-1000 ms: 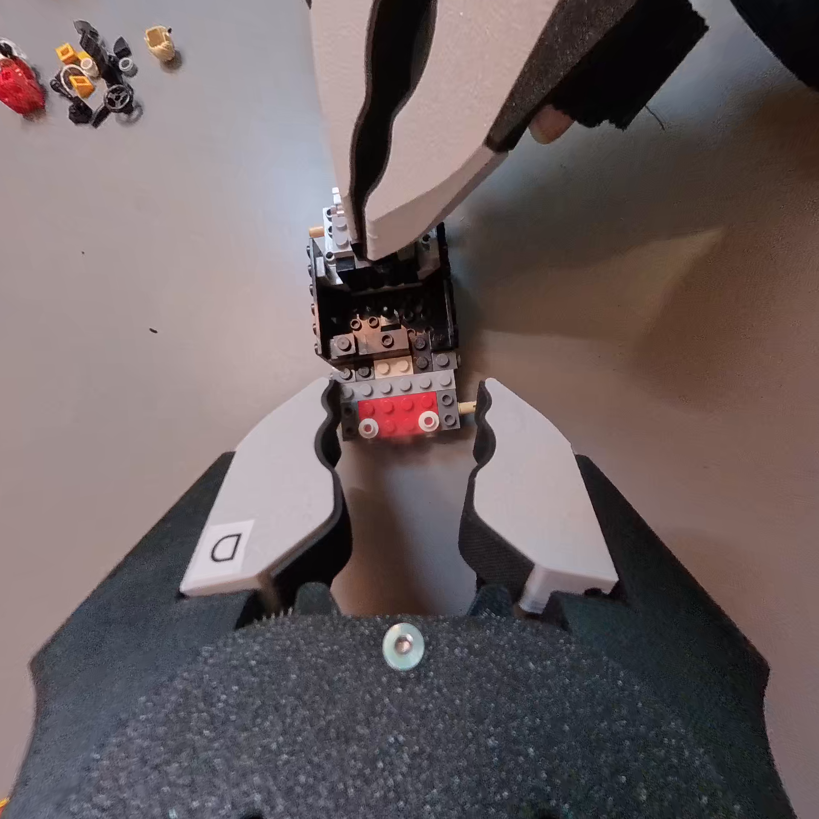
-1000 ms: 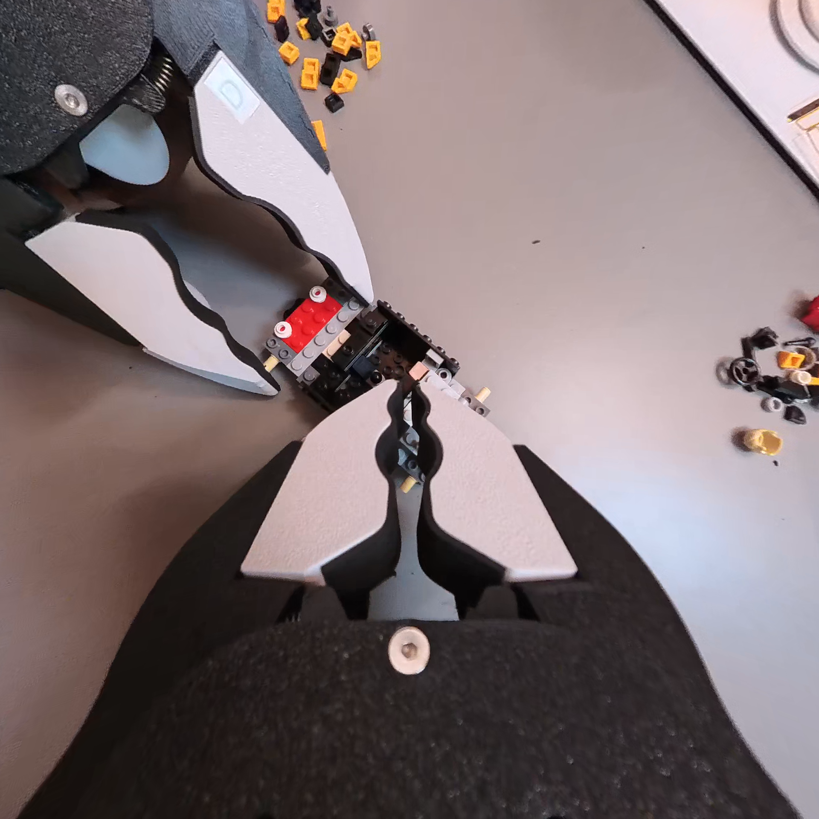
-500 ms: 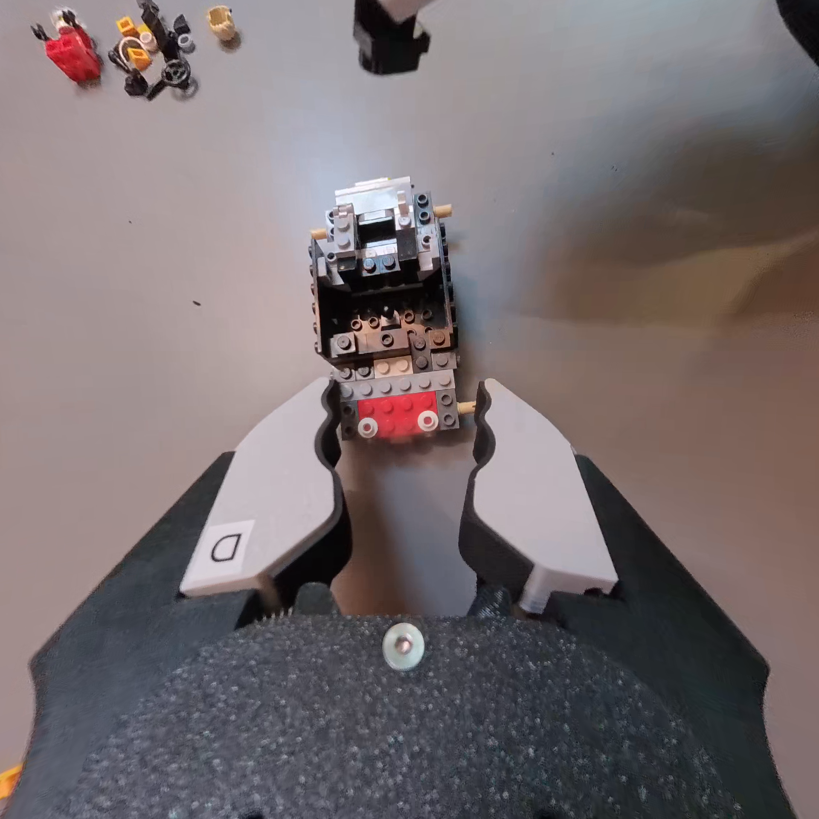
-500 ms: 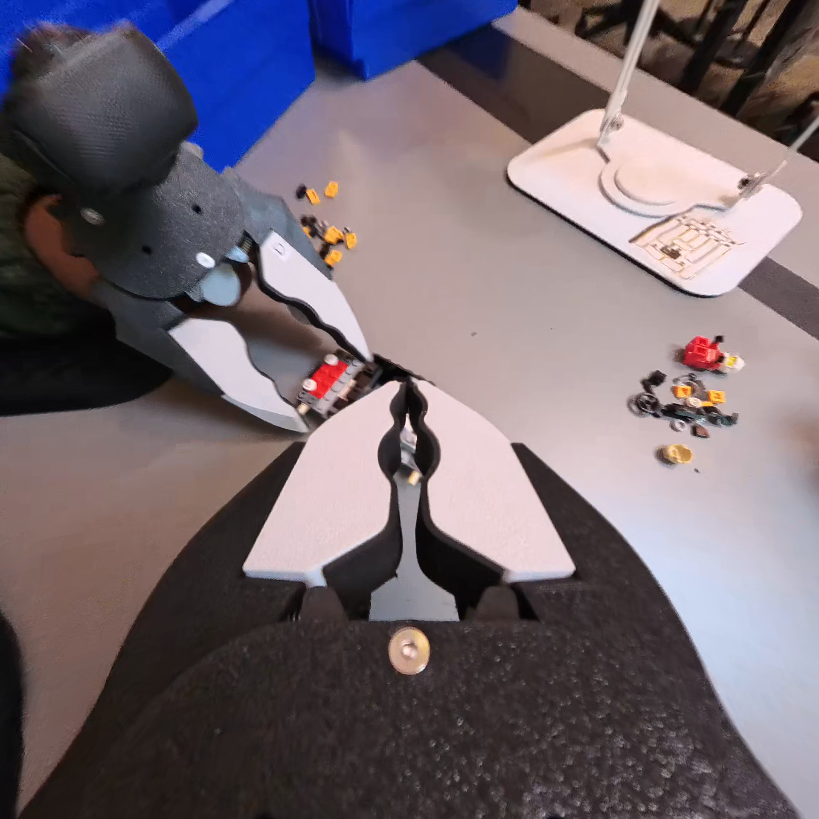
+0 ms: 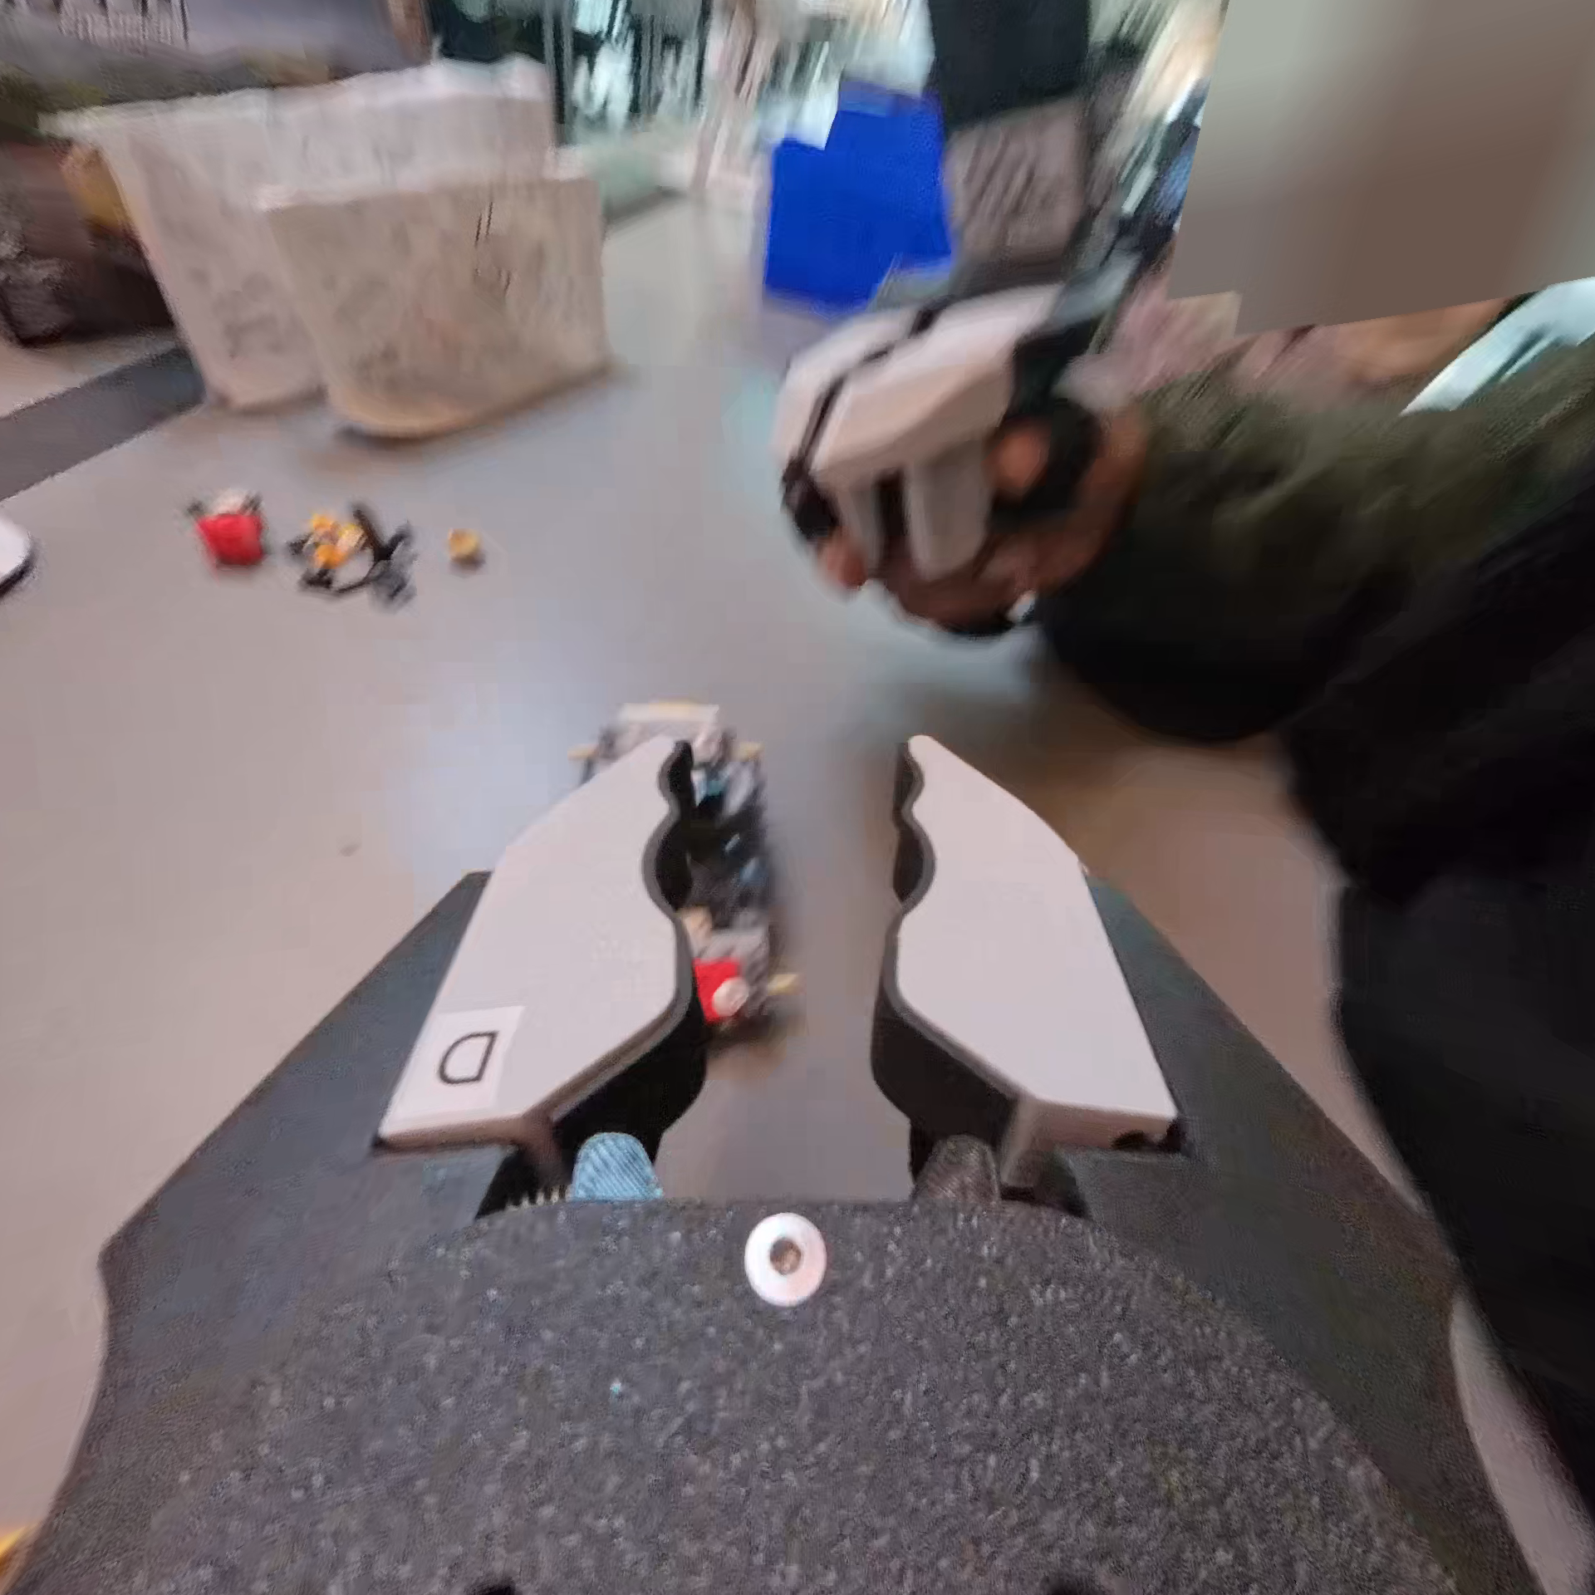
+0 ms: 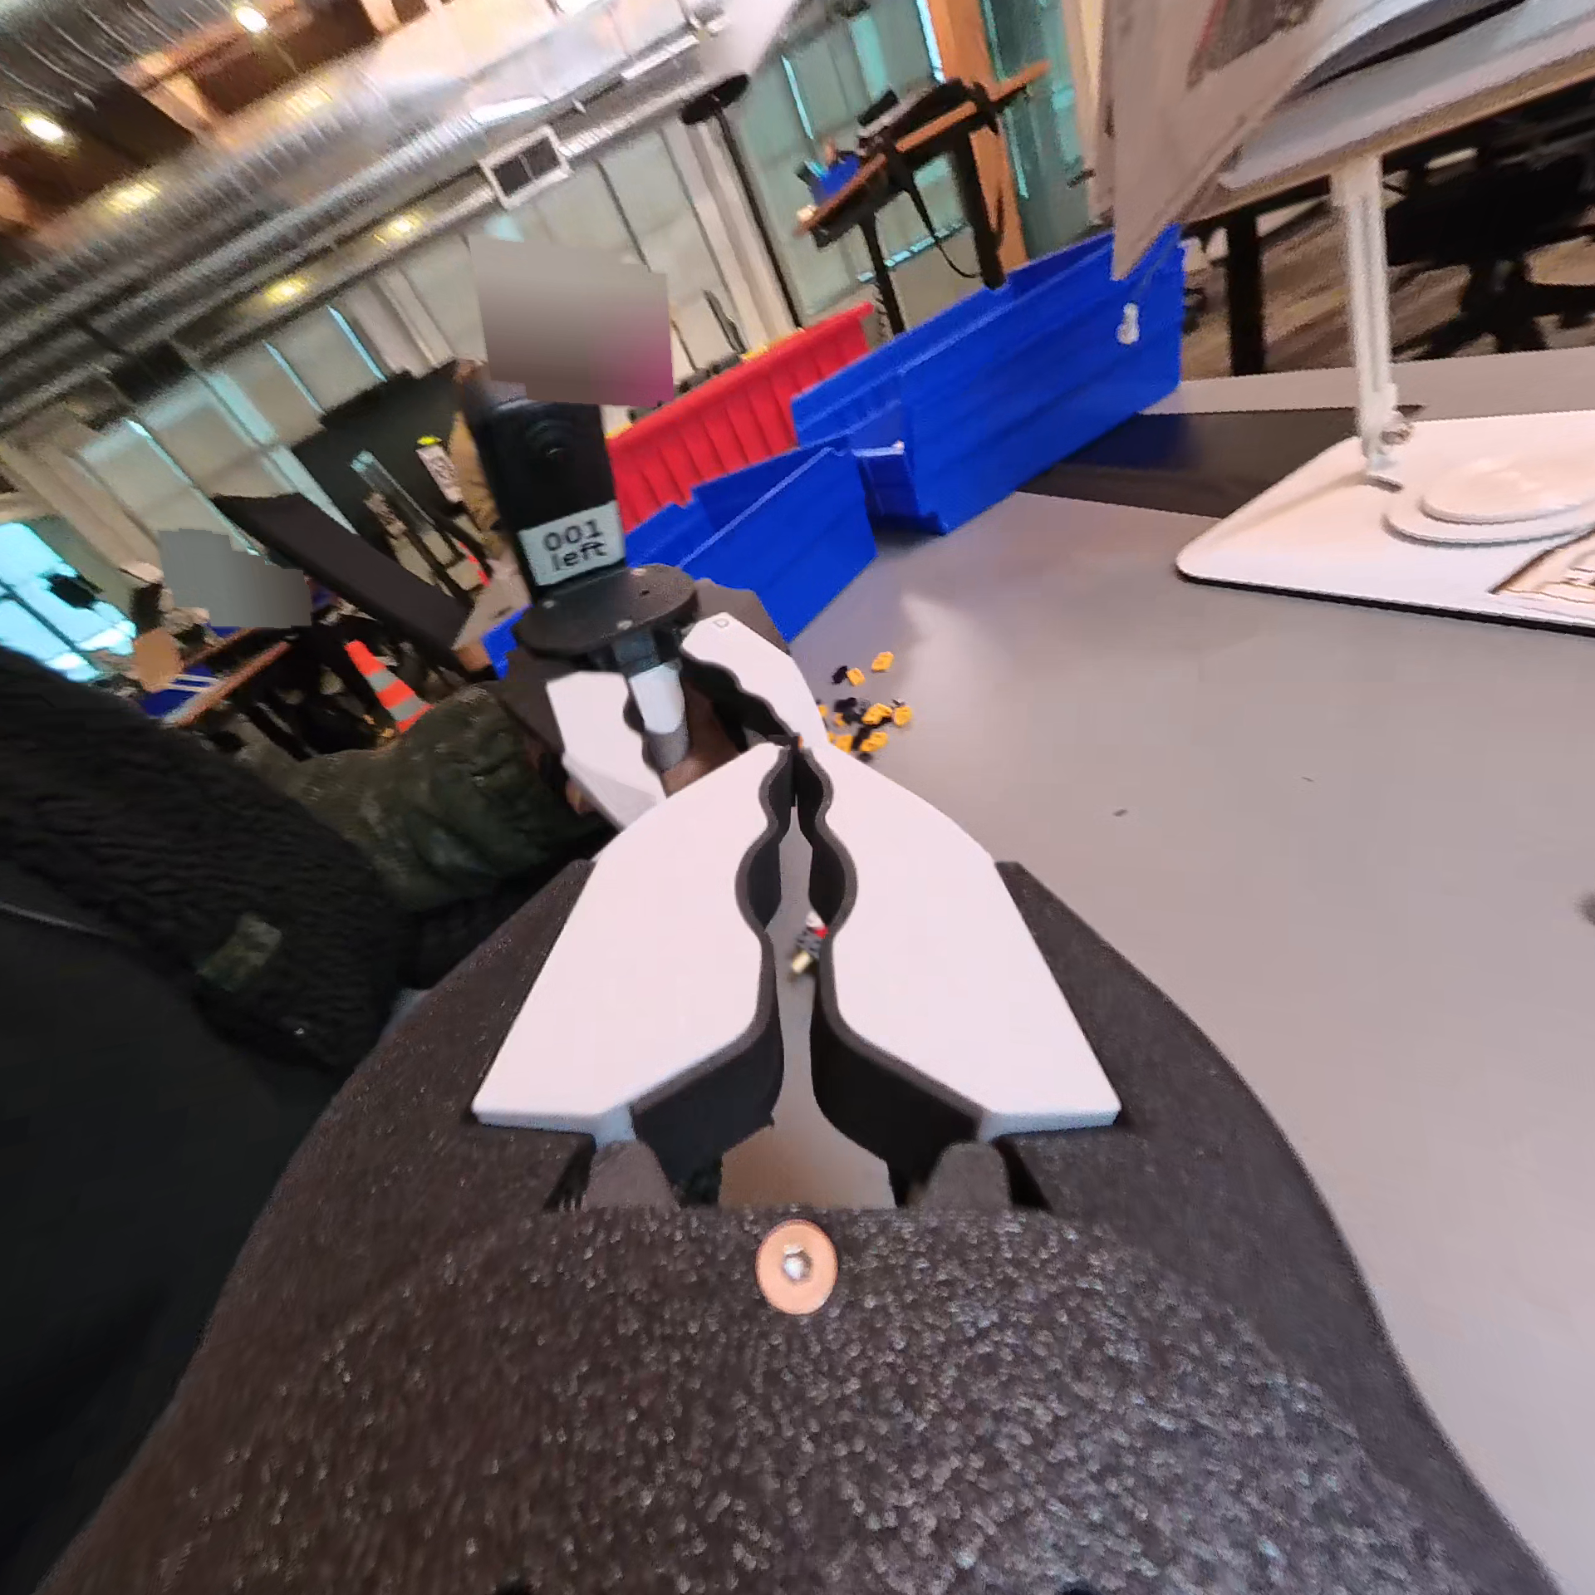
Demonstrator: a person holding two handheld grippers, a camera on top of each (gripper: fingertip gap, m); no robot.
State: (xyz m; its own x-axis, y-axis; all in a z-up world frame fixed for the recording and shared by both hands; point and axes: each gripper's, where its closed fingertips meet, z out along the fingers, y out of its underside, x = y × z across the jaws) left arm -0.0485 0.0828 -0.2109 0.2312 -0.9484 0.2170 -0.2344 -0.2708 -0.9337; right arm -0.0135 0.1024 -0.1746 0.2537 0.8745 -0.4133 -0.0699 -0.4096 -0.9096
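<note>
Left claw (image 5: 794, 759), open, has lifted clear of the brick model (image 5: 734, 872) on the tabletop (image 5: 259, 777); right claw (image 6: 792, 764), closed tip to tip, has withdrawn.

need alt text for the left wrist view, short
Open left tongs hang over a grey table, with a small brick model lying under the left finger and clear of the right one. Beyond, blurred, a person's hand holds the right tongs; loose bricks lie far left.
</note>
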